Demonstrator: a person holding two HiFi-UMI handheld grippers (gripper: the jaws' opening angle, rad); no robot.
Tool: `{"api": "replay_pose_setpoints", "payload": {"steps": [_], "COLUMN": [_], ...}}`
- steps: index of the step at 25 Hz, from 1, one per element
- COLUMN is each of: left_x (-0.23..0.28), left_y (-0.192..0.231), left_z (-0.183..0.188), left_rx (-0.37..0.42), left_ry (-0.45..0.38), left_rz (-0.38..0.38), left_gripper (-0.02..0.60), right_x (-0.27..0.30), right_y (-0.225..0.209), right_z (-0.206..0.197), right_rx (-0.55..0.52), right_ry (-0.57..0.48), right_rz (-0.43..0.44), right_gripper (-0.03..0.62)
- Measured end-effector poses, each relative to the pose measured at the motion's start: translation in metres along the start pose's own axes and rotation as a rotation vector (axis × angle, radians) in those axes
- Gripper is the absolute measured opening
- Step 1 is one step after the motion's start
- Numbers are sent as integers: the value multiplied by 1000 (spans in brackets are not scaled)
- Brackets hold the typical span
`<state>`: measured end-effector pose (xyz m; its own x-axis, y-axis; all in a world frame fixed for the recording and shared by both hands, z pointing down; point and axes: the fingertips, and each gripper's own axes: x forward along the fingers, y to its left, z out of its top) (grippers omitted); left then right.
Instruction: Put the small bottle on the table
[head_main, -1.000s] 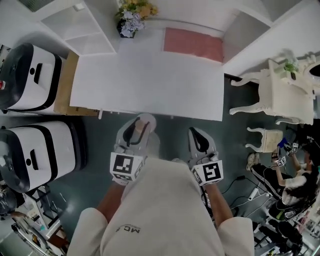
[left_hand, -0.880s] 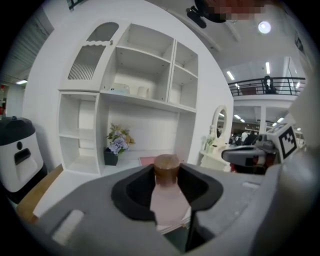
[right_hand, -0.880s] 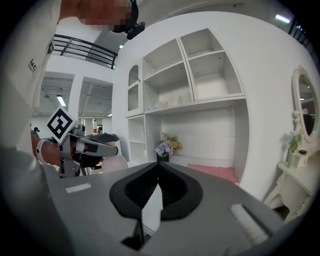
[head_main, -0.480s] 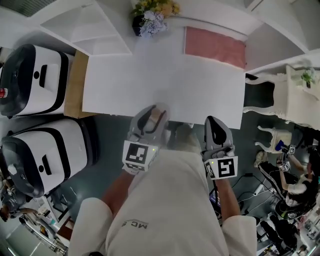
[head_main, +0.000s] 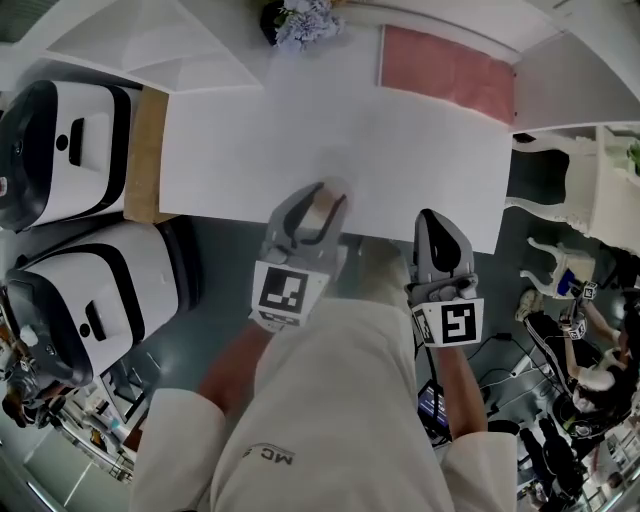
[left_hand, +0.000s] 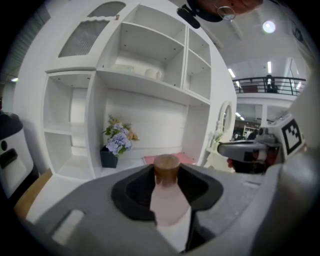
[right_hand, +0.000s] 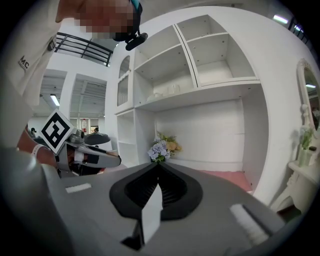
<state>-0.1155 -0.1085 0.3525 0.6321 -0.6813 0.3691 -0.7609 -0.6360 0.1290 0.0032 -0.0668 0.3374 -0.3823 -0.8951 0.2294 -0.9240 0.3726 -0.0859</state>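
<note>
The small bottle (head_main: 320, 207), pale pink with a brown cap, stands upright between the jaws of my left gripper (head_main: 318, 192), which is shut on it. In the head view the bottle hangs over the front edge of the white table (head_main: 300, 130). The left gripper view shows the bottle (left_hand: 167, 197) close up, the pads pressing on its body. My right gripper (head_main: 441, 225) is shut with nothing in it and sits level with the table's front edge, to the right of the left one. The right gripper view shows that gripper's tips (right_hand: 159, 166) meeting.
A pink mat (head_main: 445, 70) lies at the table's back right and a flower pot (head_main: 298, 20) stands at its back. White shelving rises behind. Two black-and-white machines (head_main: 60, 150) stand at the left by a wooden board (head_main: 143, 150). A white chair (head_main: 590, 190) is at the right.
Both grippers have moved forward to the table. The left one, still holding the bottle, went from in front of the table to over its front edge.
</note>
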Motion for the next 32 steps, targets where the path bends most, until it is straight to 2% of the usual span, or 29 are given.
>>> {"api": "replay_pose_setpoints", "payload": {"steps": [13,25,32], "left_x": [70,109,133], "left_y": [44,91,104], "left_z": [-40,-90,-118], "left_rx": [5,-8,3], "left_ry": [-1,30,71], "left_rz": [100,180,192], "left_gripper": [140,140,140], "right_x": [57,105,122], "right_y": [-38,-35,-38], "right_z": [-60,-102,-119], "right_rx": [34,51,58], "right_ry": [50,86,101], "right_rz": [35,81,89], "right_gripper": [-14,-12,-11]}}
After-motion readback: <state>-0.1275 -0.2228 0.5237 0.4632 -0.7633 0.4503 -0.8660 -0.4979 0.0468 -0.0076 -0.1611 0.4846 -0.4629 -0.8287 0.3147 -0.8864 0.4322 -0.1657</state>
